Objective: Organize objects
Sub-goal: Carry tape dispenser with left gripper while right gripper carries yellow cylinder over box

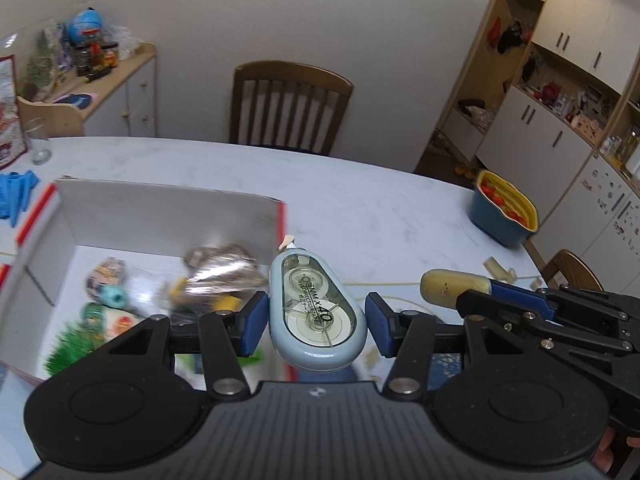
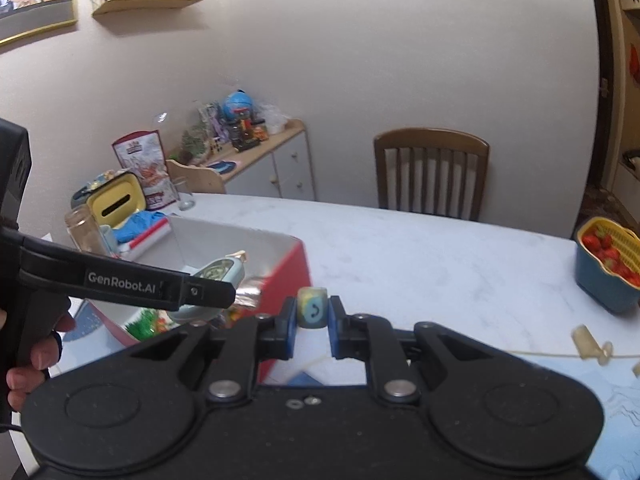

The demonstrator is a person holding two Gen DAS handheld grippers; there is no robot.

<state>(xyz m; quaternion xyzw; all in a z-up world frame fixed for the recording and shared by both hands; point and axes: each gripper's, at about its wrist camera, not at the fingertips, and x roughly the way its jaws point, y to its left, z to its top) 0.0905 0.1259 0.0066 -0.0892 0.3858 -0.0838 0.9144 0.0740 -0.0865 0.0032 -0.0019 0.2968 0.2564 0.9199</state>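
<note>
My left gripper [image 1: 316, 318] clamped the correction tape [image 1: 316, 308], my right gripper [image 2: 313, 326] pinched a small eraser [image 2: 313, 307]; the red box [image 2: 288, 280] stood just beside both.

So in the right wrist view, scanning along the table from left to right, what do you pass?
Glass jar → red-sided box → small eraser in the right hand-held gripper → strawberry basket.

a home dining room: marble table [image 1: 360, 200], wooden chair [image 1: 290, 108], cupboards [image 1: 560, 92].
</note>
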